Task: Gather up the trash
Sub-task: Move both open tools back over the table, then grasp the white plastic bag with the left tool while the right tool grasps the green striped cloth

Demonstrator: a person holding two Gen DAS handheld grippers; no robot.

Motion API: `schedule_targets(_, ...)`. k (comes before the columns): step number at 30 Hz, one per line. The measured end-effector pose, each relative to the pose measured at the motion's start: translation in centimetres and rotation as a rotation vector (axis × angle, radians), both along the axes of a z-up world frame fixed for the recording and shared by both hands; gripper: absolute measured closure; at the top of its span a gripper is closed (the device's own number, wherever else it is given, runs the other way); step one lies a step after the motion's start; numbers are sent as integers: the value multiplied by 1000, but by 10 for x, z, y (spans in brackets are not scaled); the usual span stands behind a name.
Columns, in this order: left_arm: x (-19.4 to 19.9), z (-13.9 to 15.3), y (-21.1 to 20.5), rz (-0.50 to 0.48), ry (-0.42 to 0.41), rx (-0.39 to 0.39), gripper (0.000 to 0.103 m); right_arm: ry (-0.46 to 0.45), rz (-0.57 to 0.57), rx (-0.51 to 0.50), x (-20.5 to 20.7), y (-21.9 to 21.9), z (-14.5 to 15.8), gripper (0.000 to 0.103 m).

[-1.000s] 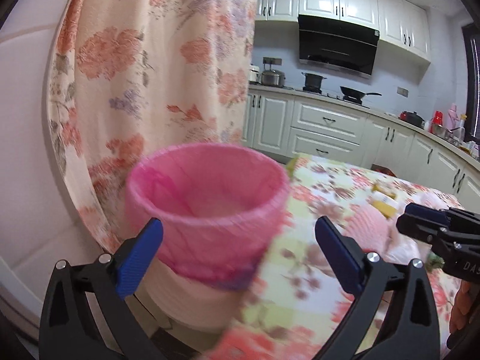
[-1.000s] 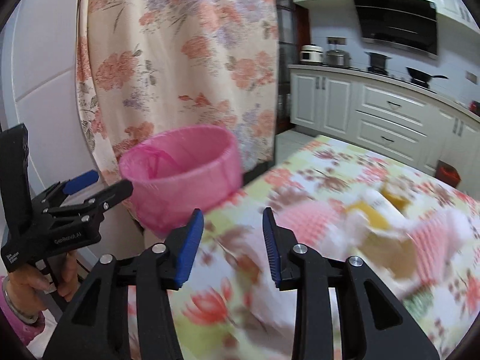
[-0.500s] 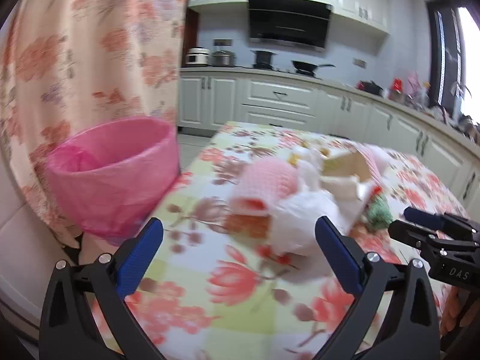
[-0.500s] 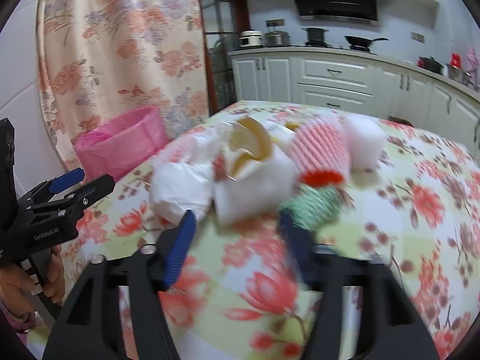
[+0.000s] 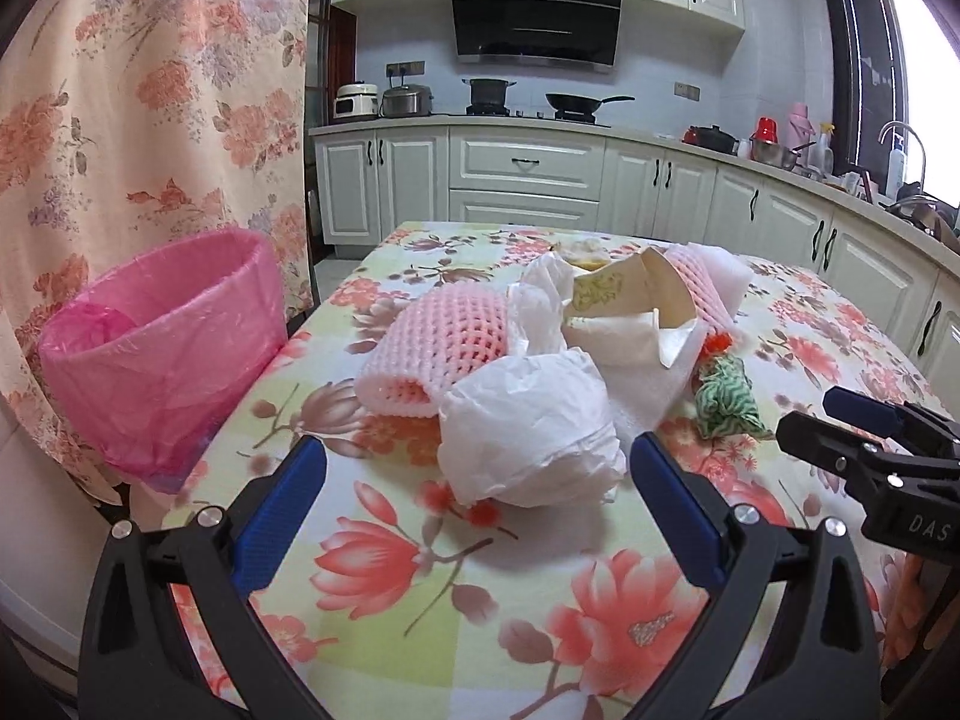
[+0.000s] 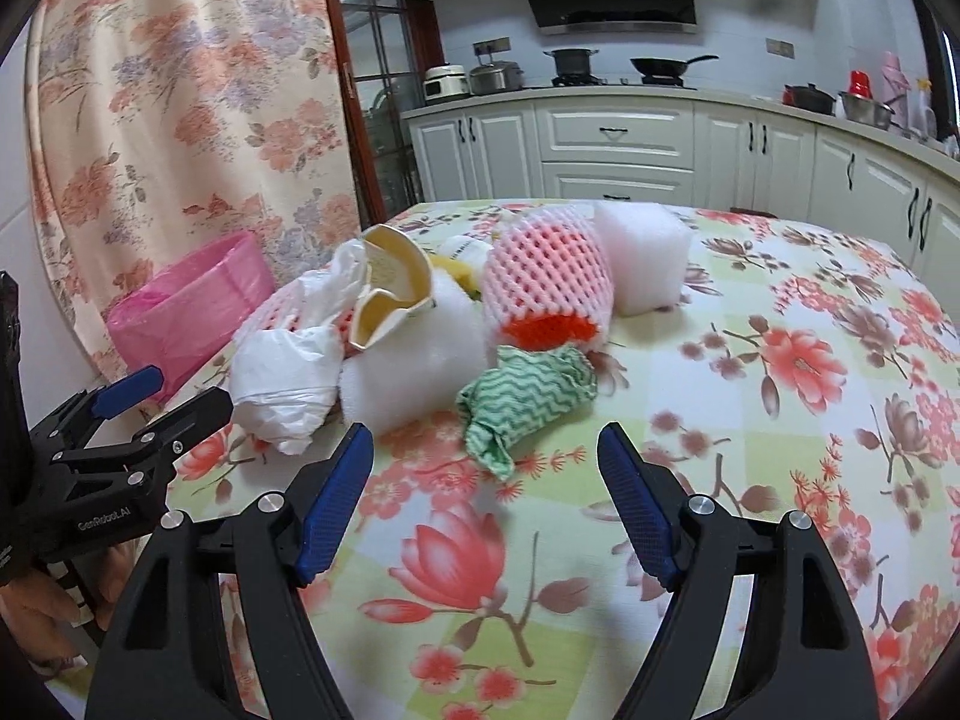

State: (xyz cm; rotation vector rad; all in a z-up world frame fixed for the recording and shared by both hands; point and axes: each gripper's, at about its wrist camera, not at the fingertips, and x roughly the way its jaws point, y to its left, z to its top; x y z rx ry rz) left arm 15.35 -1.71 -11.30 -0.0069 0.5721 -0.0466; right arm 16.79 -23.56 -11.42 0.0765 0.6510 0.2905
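So basically nothing's collected yet, judging from both cameras:

- Left wrist view: the left gripper (image 5: 474, 480) is spread wide and holding nothing, hovering just short of the crumpled white plastic bag (image 5: 531, 429), the nearest piece of the pile.
- Same view: behind that bag sit a pink foam net (image 5: 447, 348), some white tissue (image 5: 624, 339), a squashed paper cup (image 5: 630, 294) and a green striped cloth (image 5: 729, 399), all bunched together and touching on the floral tablecloth (image 5: 420, 570).
- The pink-lined bin (image 5: 168, 348) is off the table's left edge, near the pile. What I can see of its inside looks like bare liner, though the bottom is hidden.
- The right gripper (image 5: 864, 426) pokes in from the right edge here; can't judge its opening from this angle.
- Right wrist view: the right gripper (image 6: 486, 480) is wide open too, empty, lined up on the green striped cloth (image 6: 528, 393), which lies just ahead of the fingertips.
- Further back there's a second pink foam net (image 6: 549, 276) with an orange lining, and a white foam block (image 6: 642, 255) right beside it.
- The bin (image 6: 192, 306) shows far left, behind the left gripper (image 6: 156, 396).
- My take: the whole heap is still left to move, piece by piece.
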Motion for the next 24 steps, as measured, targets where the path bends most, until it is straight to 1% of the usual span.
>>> schedule_targets(6, 13, -4, 0, 20, 21, -51, 5, 24, -35, 4, 5, -7, -4, 28)
schedule_targets(9, 23, -7, -4, 24, 45, -63, 6, 23, -38, 0, 6, -7, -4, 28)
schedule_targets(10, 26, -7, -5, 24, 52, -63, 8, 19, -38, -6, 6, -7, -3, 28)
schedule_targets(12, 34, -11, -9, 19, 76, -59, 18, 12, -42, -13, 8, -8, -1, 28)
schedule_targets(14, 39, -15, -12, 14, 98, -55, 36, 17, -52, -11, 12, -11, 0, 28)
schedule_targets(15, 40, -17, -13, 8, 102, -58, 42, 29, -60, -7, 17, -13, -1, 28)
schedule_targets(16, 40, -18, -14, 2, 104, -61, 53, 36, -64, -6, 19, -14, -2, 28)
schedule_targets(18, 37, -19, -15, -8, 93, -48, 57, 50, -67, -5, 25, -15, -4, 28)
schedule_targets(20, 32, -19, -17, -27, 76, -34, 63, 62, -65, -18, 32, -12, -6, 28)
schedule_targets(24, 24, -20, -18, -49, 58, -21, 66, 98, -59, -34, 45, -4, -12, 30)
